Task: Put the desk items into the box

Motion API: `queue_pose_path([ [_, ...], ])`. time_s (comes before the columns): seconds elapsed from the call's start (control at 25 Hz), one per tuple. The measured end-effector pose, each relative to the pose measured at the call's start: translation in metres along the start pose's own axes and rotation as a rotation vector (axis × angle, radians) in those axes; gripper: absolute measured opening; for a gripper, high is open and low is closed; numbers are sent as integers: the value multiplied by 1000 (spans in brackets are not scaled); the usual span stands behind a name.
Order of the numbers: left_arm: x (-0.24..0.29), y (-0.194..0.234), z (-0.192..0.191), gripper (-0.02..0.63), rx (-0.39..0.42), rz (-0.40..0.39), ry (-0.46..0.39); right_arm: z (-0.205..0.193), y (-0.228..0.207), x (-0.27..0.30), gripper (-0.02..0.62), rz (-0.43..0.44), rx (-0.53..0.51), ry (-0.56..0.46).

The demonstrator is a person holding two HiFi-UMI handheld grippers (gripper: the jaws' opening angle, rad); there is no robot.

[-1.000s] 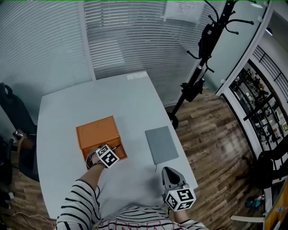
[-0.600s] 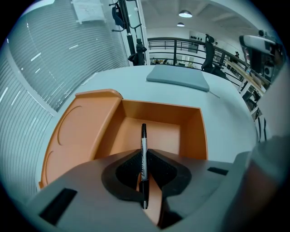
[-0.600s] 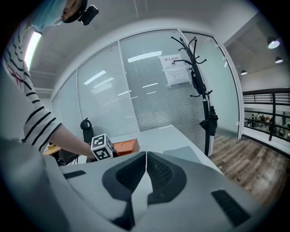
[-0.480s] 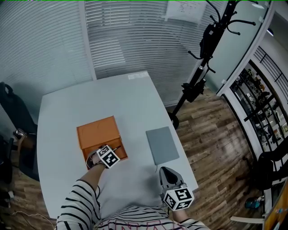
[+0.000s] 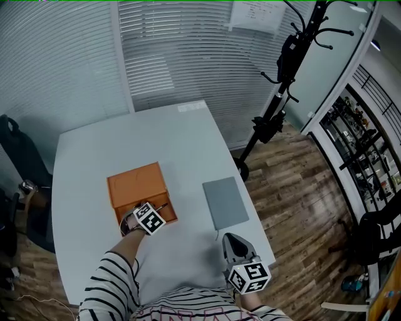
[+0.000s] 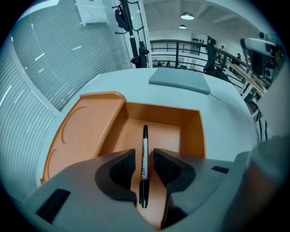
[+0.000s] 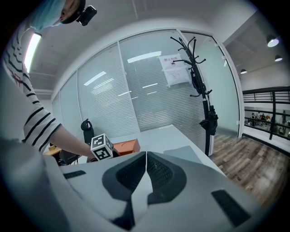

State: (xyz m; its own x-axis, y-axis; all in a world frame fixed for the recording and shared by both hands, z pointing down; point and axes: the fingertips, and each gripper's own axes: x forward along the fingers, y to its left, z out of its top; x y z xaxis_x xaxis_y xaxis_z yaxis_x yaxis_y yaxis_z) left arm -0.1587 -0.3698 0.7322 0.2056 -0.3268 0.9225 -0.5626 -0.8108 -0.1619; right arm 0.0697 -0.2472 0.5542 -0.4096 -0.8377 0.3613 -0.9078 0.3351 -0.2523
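The left claw (image 6: 144,156) hung low over the open compartment of the orange box (image 6: 192,131), which sat on the pale surface (image 5: 182,144) near the person's left side. Its 2 jaws stood only slightly apart, and a black-and-white pen (image 6: 145,142) ran lengthwise through the gap. A thin space showed on each side of the barrel, so the pen looked free and resting on the box floor rather than pinched. That narrow opening suited letting a thin item go without knocking it sideways. The box lid (image 6: 81,131) lay flat beside the compartment, out of the way of the drop.

The right claw (image 7: 146,156) was closed with its jaws pressed together and nothing between them. It was held off the surface near the front edge, well apart from the box, and looked idle while the left one worked. A flat grey pad (image 5: 225,202) lay on the surface to the right of the box, nearer the right claw than the left. I judged it the likely next item.

Print ran along the pen's barrel but was too small to read. A printed sheet (image 5: 254,14) hung on the glass wall behind, and its text was also illegible. No brand could be made out anywhere.
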Motion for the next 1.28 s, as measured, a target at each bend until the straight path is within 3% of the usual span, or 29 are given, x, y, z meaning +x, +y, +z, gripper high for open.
queue_pose_path([
  [0.4,-27,7,9,132,-36,46,-95,2,10,-6,27,27,3,-14],
  [0.76,-86,13,35,96,-103,145,-329,3,25,-24,26,32,-17,-23],
  [0.96,-123,1,43,48,-104,163,-450,2,37,-33,26,31,-35,-23],
  [1.28,-181,-26,41,28,-92,186,-609,-4,60,-47,26,46,-52,-31],
])
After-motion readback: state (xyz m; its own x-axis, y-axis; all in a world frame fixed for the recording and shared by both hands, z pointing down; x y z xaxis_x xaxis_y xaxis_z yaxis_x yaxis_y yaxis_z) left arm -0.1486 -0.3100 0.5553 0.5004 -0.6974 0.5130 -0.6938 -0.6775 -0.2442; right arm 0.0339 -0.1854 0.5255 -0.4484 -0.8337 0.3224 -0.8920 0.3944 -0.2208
